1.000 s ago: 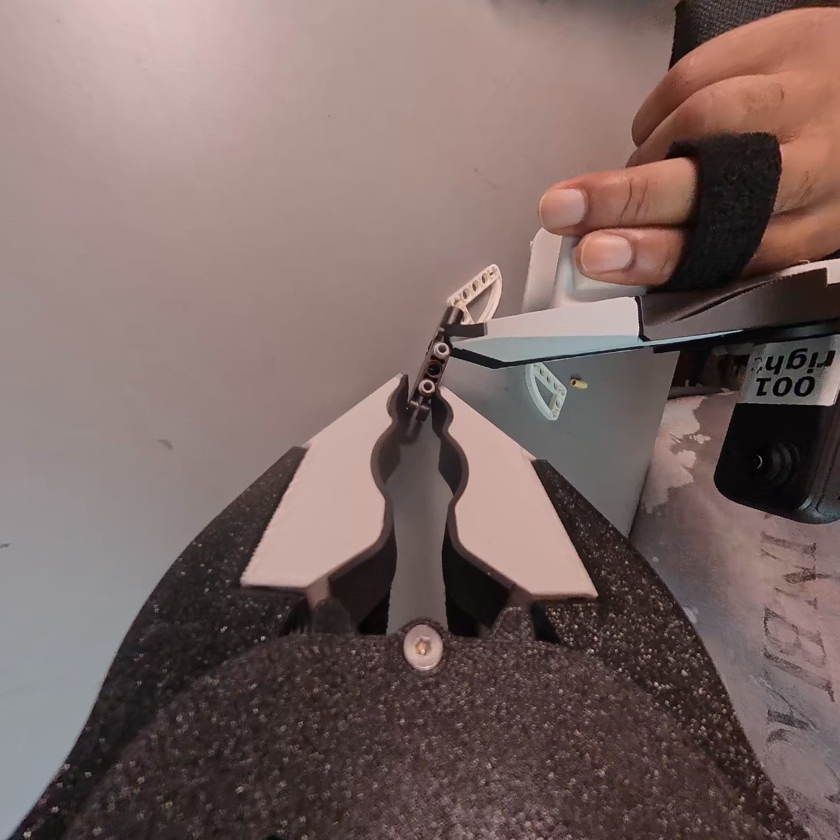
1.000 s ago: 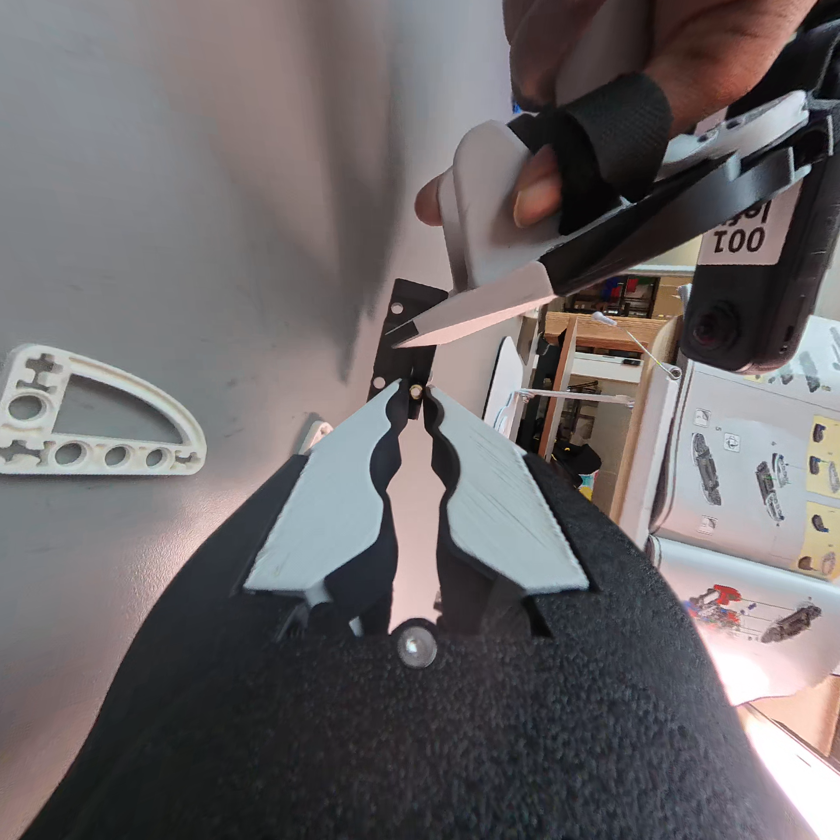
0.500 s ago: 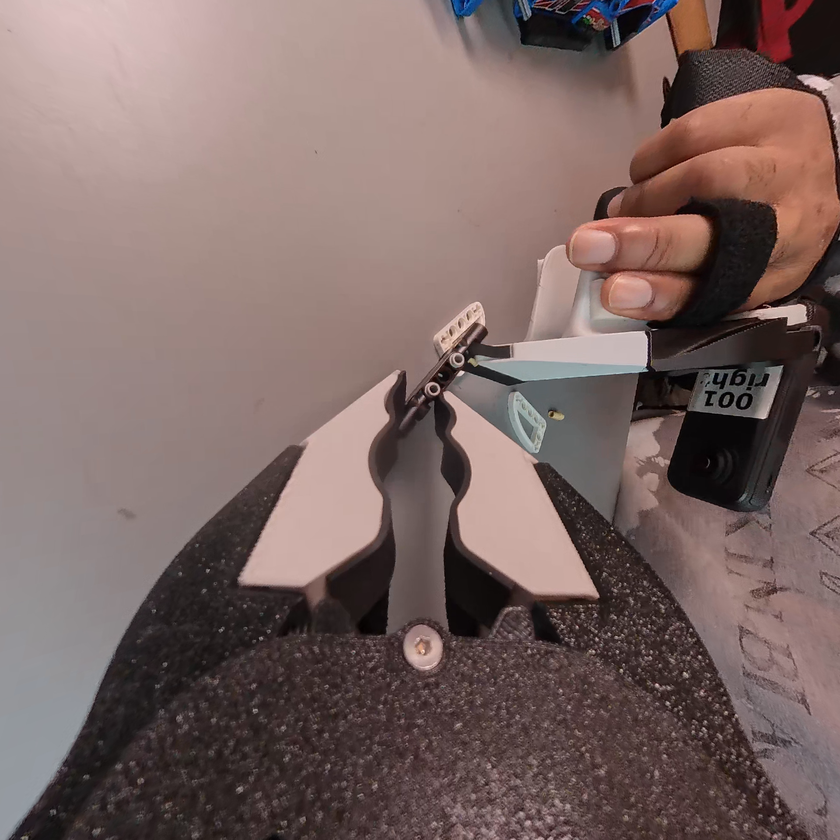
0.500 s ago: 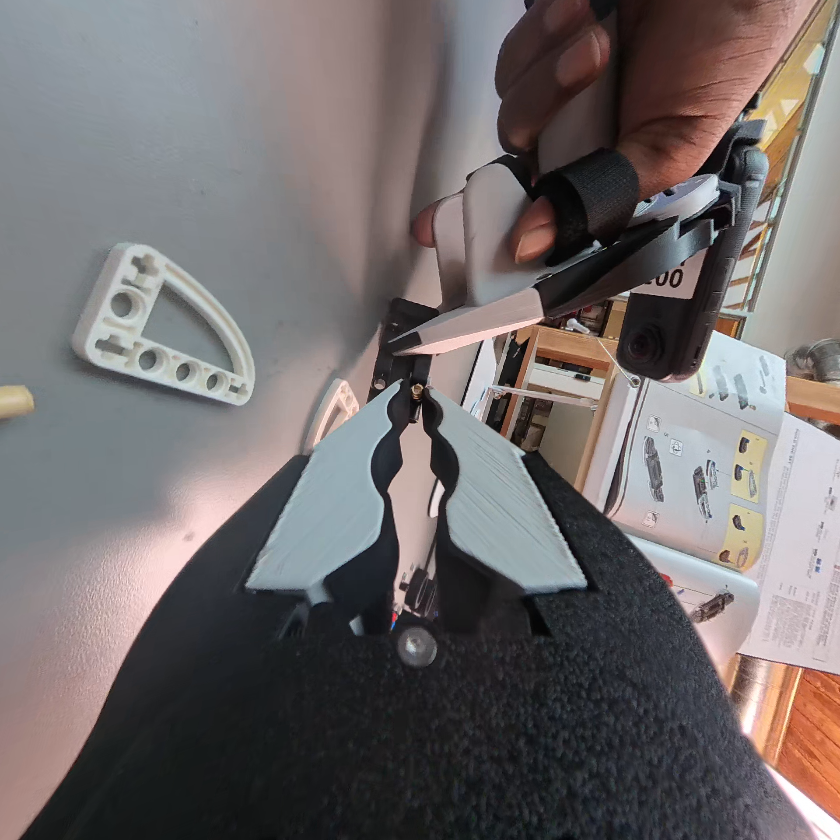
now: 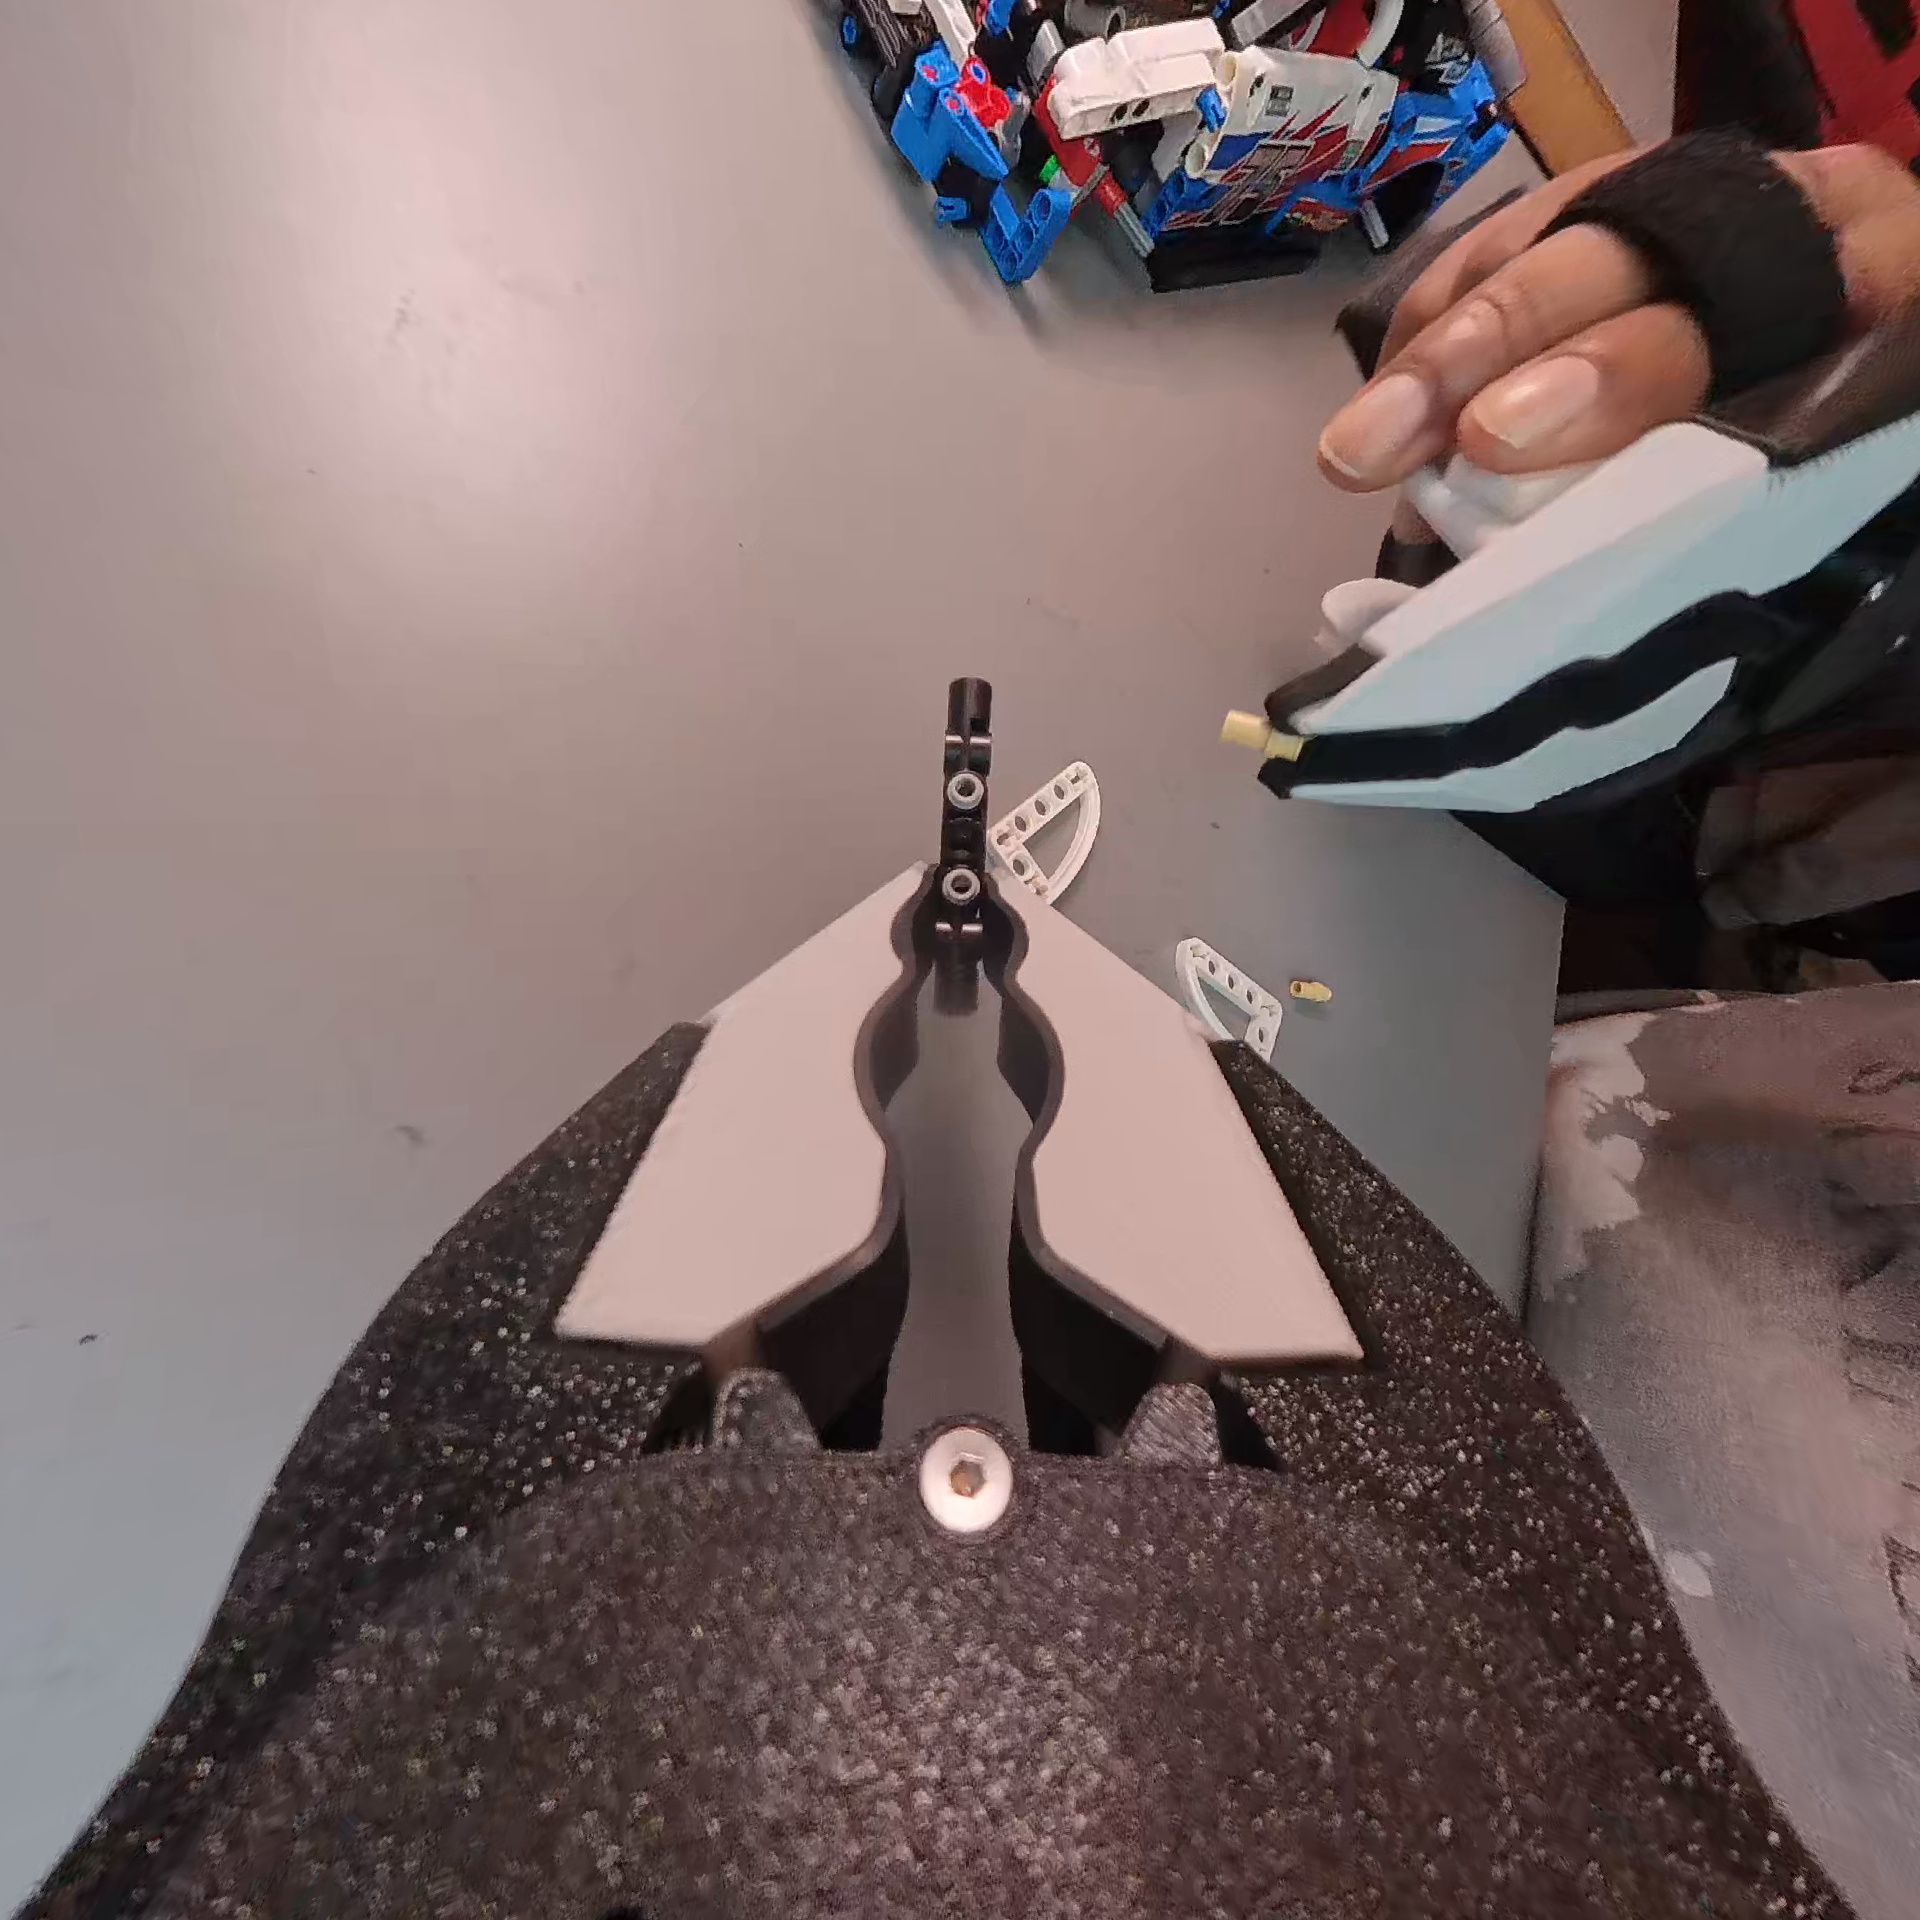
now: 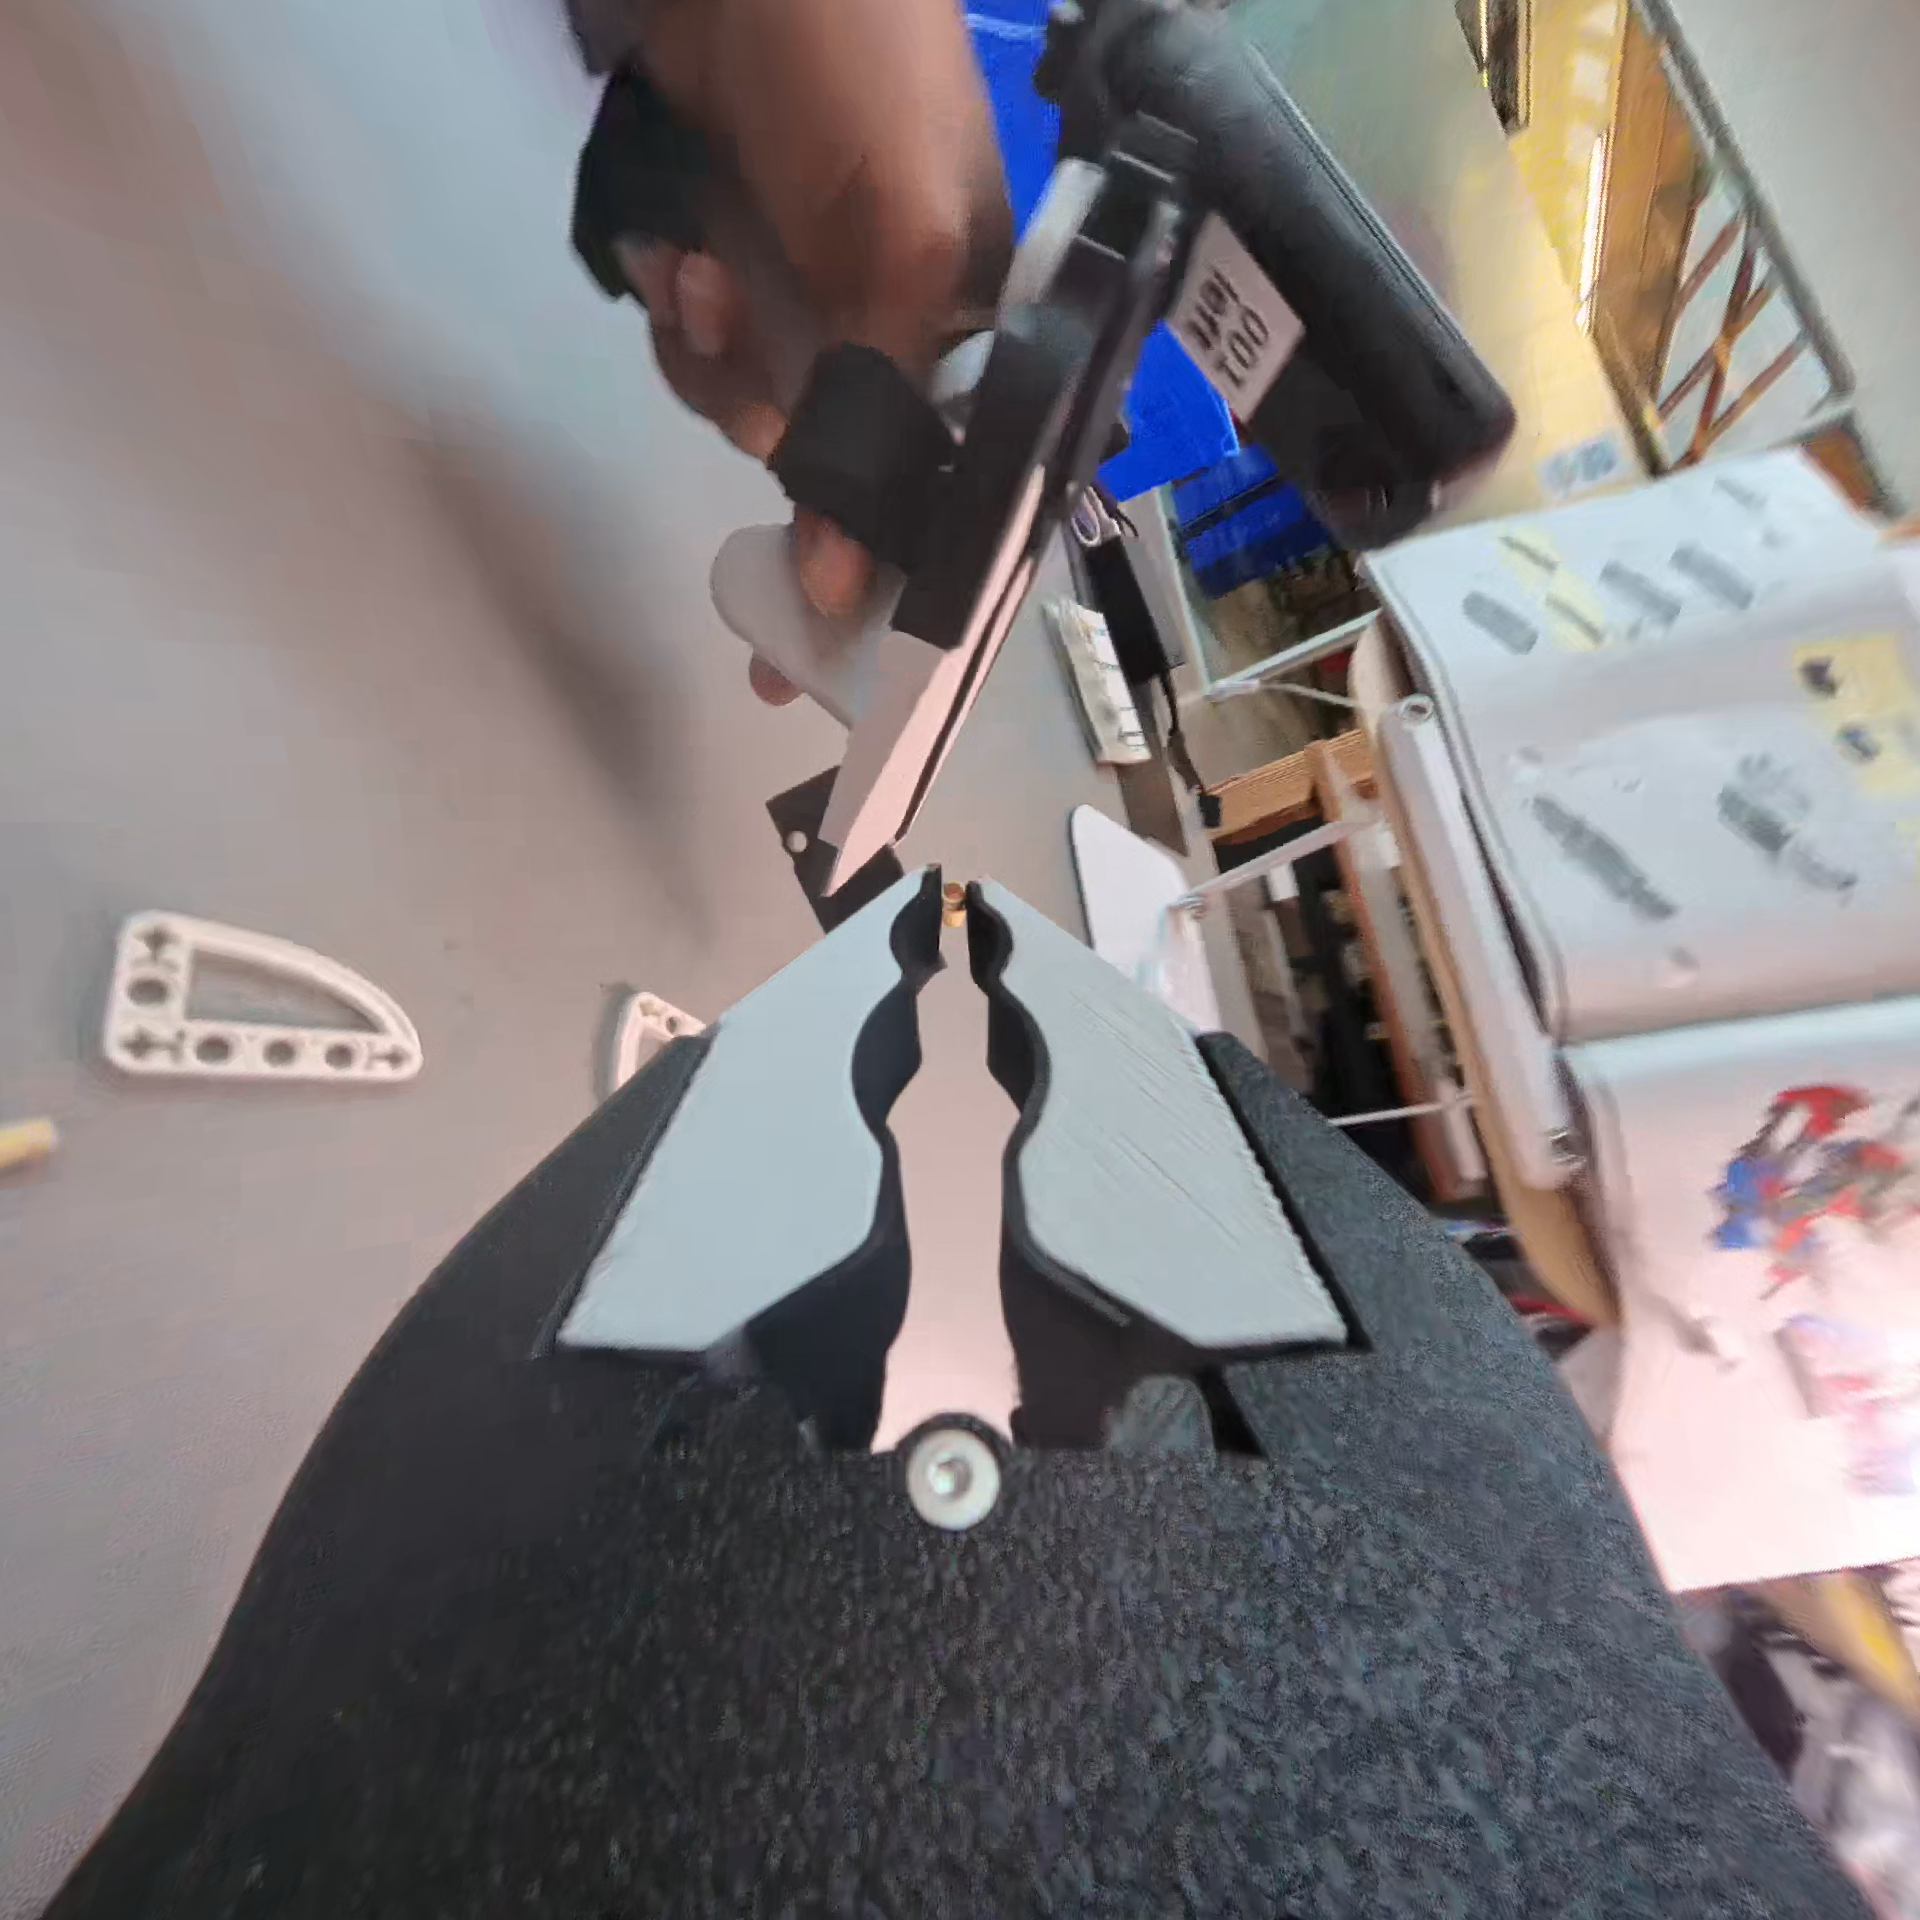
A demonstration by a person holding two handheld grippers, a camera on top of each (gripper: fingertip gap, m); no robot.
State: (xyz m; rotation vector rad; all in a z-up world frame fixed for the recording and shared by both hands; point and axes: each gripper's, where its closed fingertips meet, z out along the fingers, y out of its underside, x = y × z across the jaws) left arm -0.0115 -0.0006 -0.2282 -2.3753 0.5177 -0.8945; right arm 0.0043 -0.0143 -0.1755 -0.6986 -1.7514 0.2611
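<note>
In the left wrist view my left gripper [image 5: 961, 914] is shut on a thin black beam piece [image 5: 966, 748] with two grey pins in it, which sticks up past the fingertips above the grey table [image 5: 468, 520]. My right gripper [image 5: 1283, 753] is to the right of it and apart from it, shut on a small tan pin [image 5: 1247, 732]. In the right wrist view my right gripper [image 6: 953, 904] pinches the tan pin [image 6: 953, 899] at its very tips. The left gripper [image 6: 844, 878] with the black piece [image 6: 795, 831] hangs just above and left of it.
Two white curved pieces [image 5: 1049, 821] [image 5: 1231, 987] and a loose tan pin [image 5: 1311, 990] lie on the table beyond my left gripper. A blue, white and red toy car model [image 5: 1195, 135] sits at the far edge. An open picture booklet [image 6: 1714, 727] stands to the right. My right fingertips sit around 6 cm from my left ones.
The two grippers have drawn apart: the tan pin was at the black piece's side and is now clear of it. The left view has swung, and the toy car now shows.
</note>
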